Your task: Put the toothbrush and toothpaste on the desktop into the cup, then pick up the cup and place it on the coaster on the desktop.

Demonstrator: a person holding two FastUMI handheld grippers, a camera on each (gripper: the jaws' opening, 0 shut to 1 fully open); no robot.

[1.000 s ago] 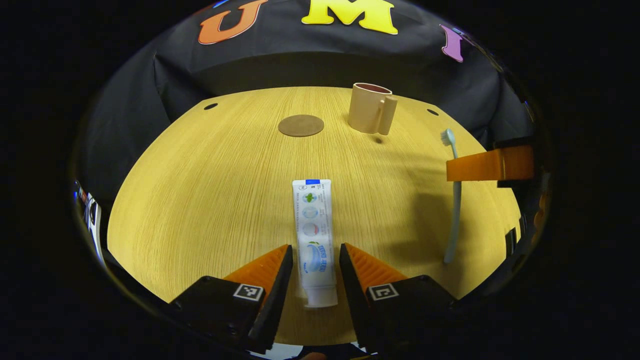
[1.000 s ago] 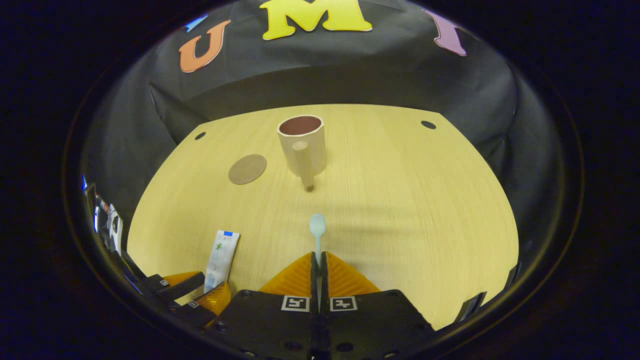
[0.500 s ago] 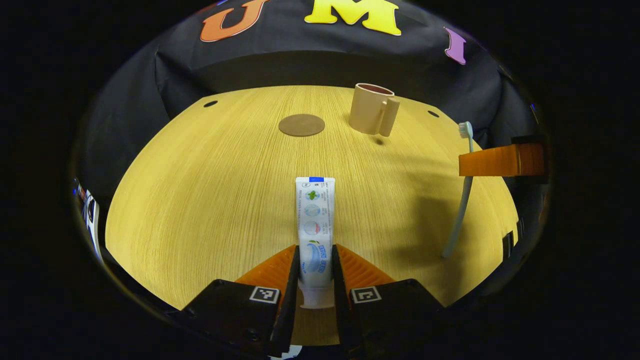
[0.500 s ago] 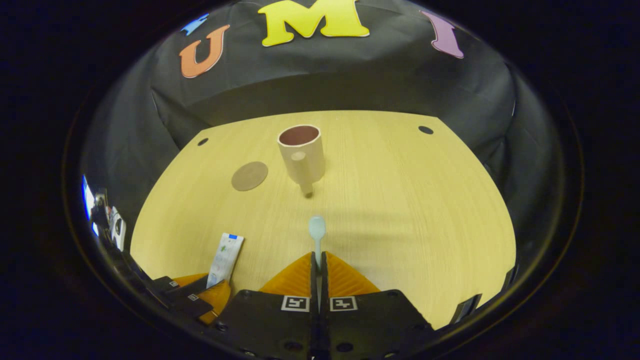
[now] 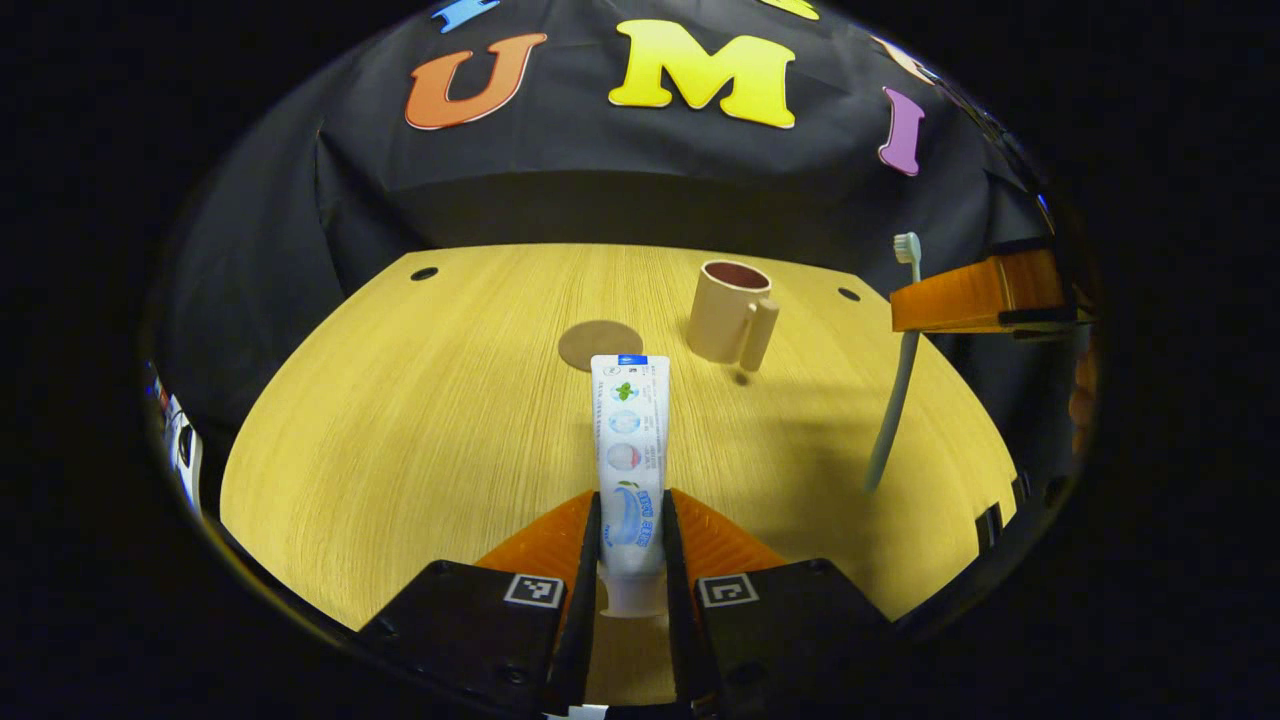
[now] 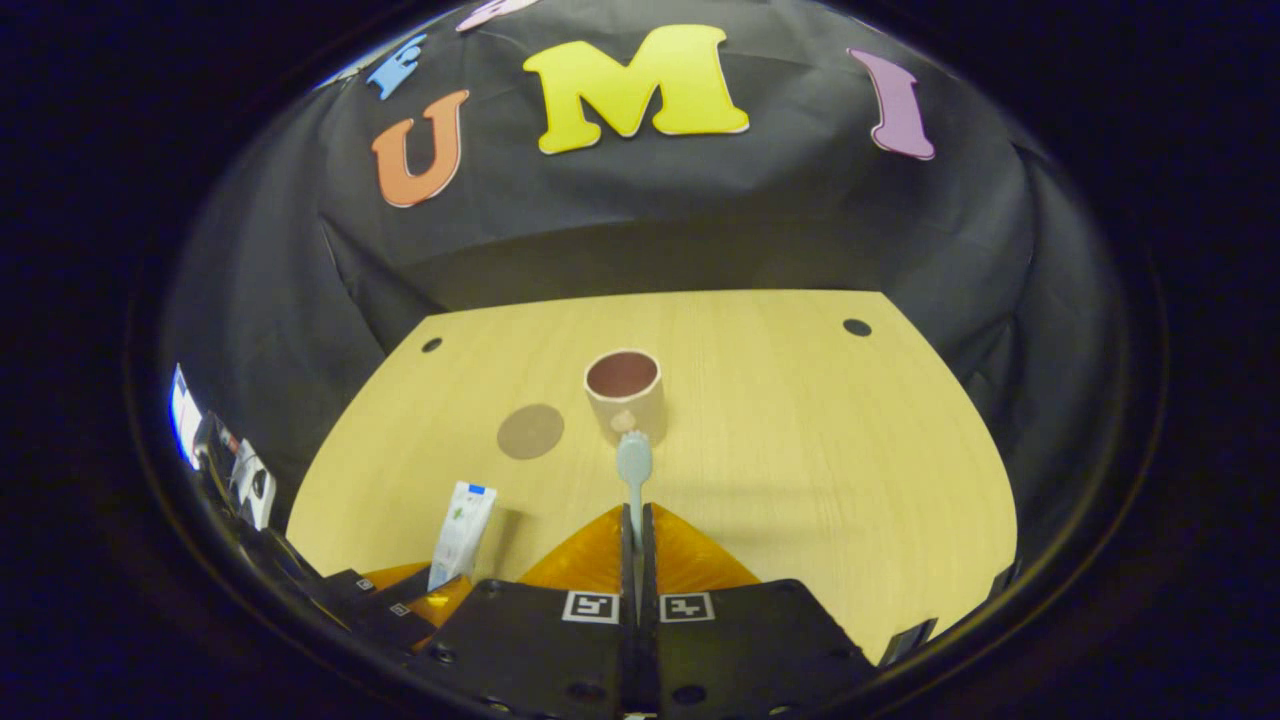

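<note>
Left tool (image 5: 630, 530) is clamped on the toothpaste (image 5: 628, 440) near its cap end, tube lifted off the tabletop (image 5: 400, 420). Right tool (image 6: 637, 535) is pinched tight on the toothbrush (image 6: 634, 470), head pointing at the cup (image 6: 624, 395). Coaster (image 6: 530, 431) sits just left of the cup, nothing on it.

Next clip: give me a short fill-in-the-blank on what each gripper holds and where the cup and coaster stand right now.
1. The left gripper is shut on the ____.
2. The right gripper is shut on the ____.
3. The cup stands on the bare desktop, beside the round ____.
4. Nothing yet lies inside the ____.

Missing words: toothpaste; toothbrush; coaster; cup.
</note>
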